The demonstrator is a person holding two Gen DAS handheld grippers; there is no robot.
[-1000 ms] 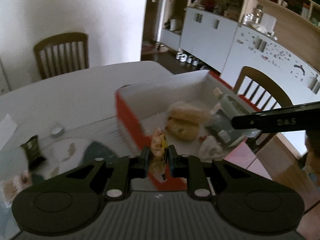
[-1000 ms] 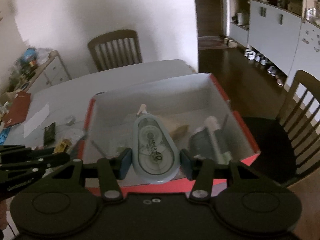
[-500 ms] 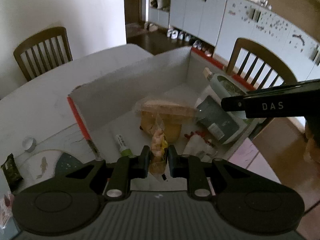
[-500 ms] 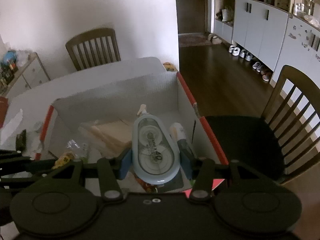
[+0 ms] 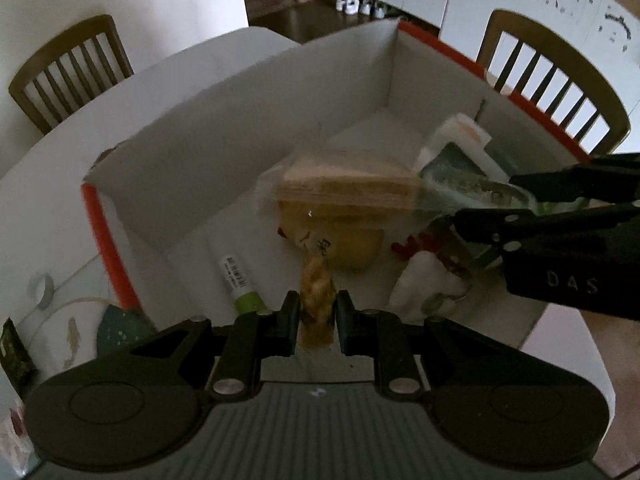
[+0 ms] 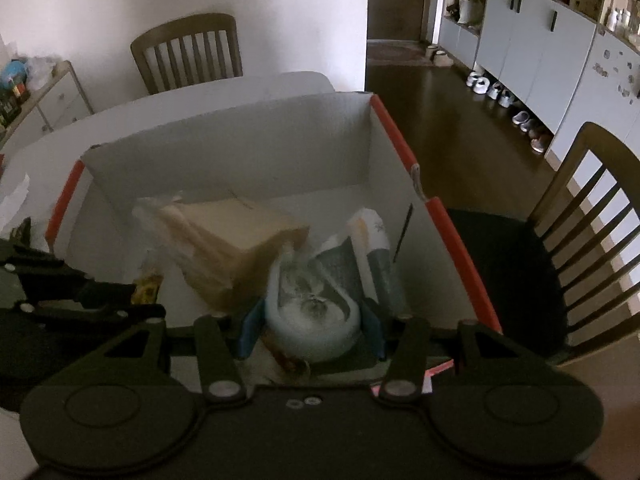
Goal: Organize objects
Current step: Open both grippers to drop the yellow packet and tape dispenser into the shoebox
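An open white box with orange-red edges (image 5: pixel 105 240) (image 6: pixel 404 148) stands on the white table. My left gripper (image 5: pixel 318 312) is shut on a small yellow snack packet (image 5: pixel 317 296) and hangs over the box's near side. My right gripper (image 6: pixel 310 320) is shut on a pale blue correction tape dispenser (image 6: pixel 312 304), tilted nose-down low inside the box. Its black fingers (image 5: pixel 560 216) reach in from the right in the left wrist view. In the box lie a bagged stack of brown paper (image 5: pixel 348 188) (image 6: pixel 236 240), a green-capped glue stick (image 5: pixel 240 280) and a grey pouch (image 6: pixel 360 268).
Wooden chairs stand behind the table (image 6: pixel 188 52) and at its right (image 6: pixel 588 216). Left of the box on the table lie a fish-patterned plate (image 5: pixel 76 328), a tape roll (image 5: pixel 42 286) and a dark packet (image 5: pixel 14 352). White cabinets (image 6: pixel 540 52) line the far wall.
Both grippers have come down and forward over the box. The left one moved from outside the box's left wall to above its inside. The tape dispenser has tipped nose-down into the box.
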